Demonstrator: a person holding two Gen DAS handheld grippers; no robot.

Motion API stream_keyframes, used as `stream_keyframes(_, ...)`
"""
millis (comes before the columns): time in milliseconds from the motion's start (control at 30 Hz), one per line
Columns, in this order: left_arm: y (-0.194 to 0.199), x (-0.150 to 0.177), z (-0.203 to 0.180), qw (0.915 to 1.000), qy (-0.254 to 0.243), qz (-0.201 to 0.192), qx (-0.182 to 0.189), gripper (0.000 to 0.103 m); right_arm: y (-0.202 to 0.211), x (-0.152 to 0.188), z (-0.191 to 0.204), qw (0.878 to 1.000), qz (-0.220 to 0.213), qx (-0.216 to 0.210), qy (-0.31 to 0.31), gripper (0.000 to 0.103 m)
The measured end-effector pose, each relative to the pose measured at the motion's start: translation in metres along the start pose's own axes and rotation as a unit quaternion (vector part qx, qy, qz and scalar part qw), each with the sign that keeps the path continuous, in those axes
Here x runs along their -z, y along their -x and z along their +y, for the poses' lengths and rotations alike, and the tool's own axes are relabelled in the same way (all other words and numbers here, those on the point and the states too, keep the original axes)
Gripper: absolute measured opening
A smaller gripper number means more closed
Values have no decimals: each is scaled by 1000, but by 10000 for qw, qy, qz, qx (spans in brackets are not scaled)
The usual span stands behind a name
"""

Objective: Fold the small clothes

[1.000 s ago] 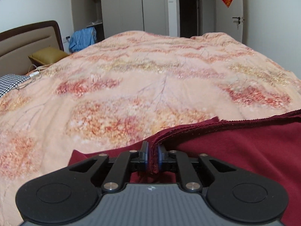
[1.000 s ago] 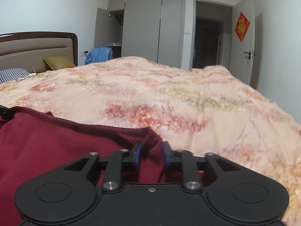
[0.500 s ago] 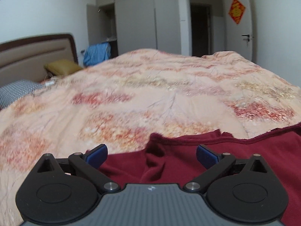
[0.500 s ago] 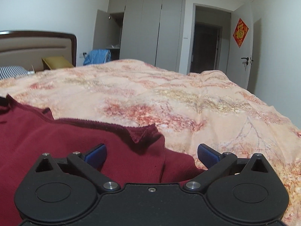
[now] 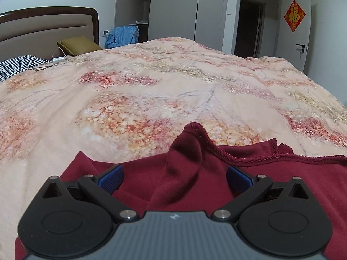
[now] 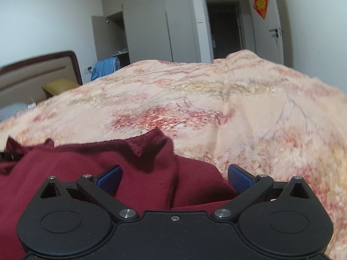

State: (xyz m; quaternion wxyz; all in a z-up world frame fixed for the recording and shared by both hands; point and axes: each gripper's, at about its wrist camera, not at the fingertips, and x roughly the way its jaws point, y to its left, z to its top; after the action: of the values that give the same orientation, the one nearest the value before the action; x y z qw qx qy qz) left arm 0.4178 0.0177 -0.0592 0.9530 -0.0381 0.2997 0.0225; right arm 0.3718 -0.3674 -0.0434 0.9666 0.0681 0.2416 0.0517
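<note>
A dark red knitted garment [image 5: 271,173] lies on the bed's flowered quilt [image 5: 151,91], close in front of both cameras. My left gripper [image 5: 174,178] stands open over it, blue pads wide apart, and a pinched-up corner of the cloth [image 5: 190,143] rises free between them without touching either pad. In the right wrist view the same garment [image 6: 65,169] fills the lower left. There my right gripper [image 6: 174,176] is open too, with another raised corner [image 6: 154,143] standing loose between its pads.
The quilt [image 6: 238,112] covers the whole bed beyond the garment. At the far left are a padded headboard [image 5: 43,30], a mustard pillow [image 5: 78,44], a checked pillow [image 5: 17,66] and a charger cable [image 5: 54,61]. Wardrobes, a blue garment [image 5: 123,34] and doors stand behind.
Both grippers were shut on the garment's edge a second ago; both have opened wide and let it go. The freed corners now stand up loose, and both cameras have sunk slightly.
</note>
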Motion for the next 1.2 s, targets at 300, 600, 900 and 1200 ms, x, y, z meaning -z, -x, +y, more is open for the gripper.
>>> stream_keyframes(300,1,3,-3,9999,-38,-105,-52,103,2,0,-9,9992,-14,-209,-333,102)
stream_keyframes(600,3,4,-2,9999,12,-170,3,103,3,0,-9,9992,-20,-212,-334,102)
stream_keyframes(900,7,7,1,9996,100,-263,75,103,5,-1,-9,9994,-39,-174,-297,102)
stream_keyframes(1200,8,0,0,9999,82,-125,41,103,5,-6,-7,9992,145,-192,-317,102)
